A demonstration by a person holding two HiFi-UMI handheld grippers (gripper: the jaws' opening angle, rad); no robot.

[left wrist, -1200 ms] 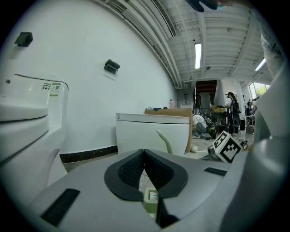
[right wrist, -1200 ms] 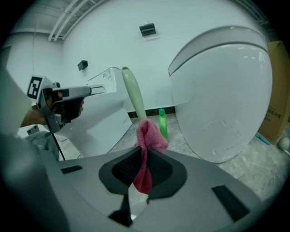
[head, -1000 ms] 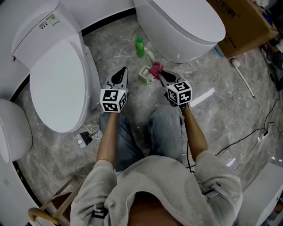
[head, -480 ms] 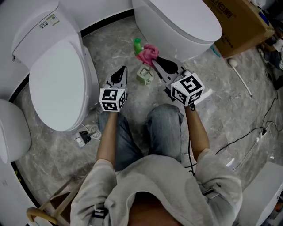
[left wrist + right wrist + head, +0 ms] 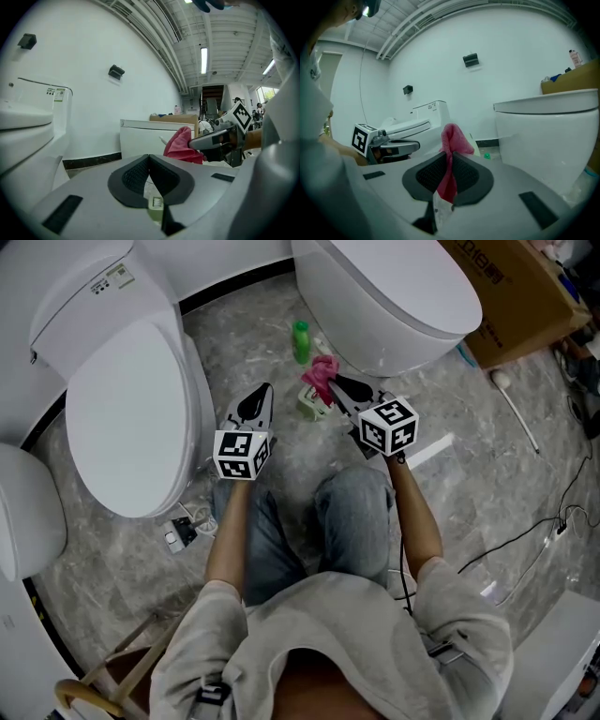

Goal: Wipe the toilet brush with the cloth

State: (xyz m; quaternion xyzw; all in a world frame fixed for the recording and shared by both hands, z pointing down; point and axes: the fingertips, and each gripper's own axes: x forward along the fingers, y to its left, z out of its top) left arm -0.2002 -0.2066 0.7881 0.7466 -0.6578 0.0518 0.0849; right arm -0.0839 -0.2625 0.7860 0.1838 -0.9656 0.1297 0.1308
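The toilet brush lies on the floor by the far toilet, with a green handle end [image 5: 300, 338] and a pale green block [image 5: 309, 405] nearer me. My right gripper [image 5: 331, 382] is shut on the pink cloth [image 5: 322, 371] and holds it just above that block. In the right gripper view the cloth [image 5: 452, 138] sticks up between the pads, its white tag hanging below. My left gripper [image 5: 260, 390] hovers to the left of the brush, shut, with nothing clearly held. A pale green bit shows low in its gap [image 5: 154, 206]. The left gripper view also shows the cloth [image 5: 180, 143].
A white toilet with a closed lid [image 5: 127, 418] stands at the left and another [image 5: 394, 296] at the back. A cardboard box [image 5: 511, 287] is at the back right. A white long-handled stick [image 5: 517, 409] and cables [image 5: 525, 540] lie on the floor at the right.
My right gripper swung the cloth out toward the far toilet, then came back a little over the pale green block. The left gripper has stayed put.
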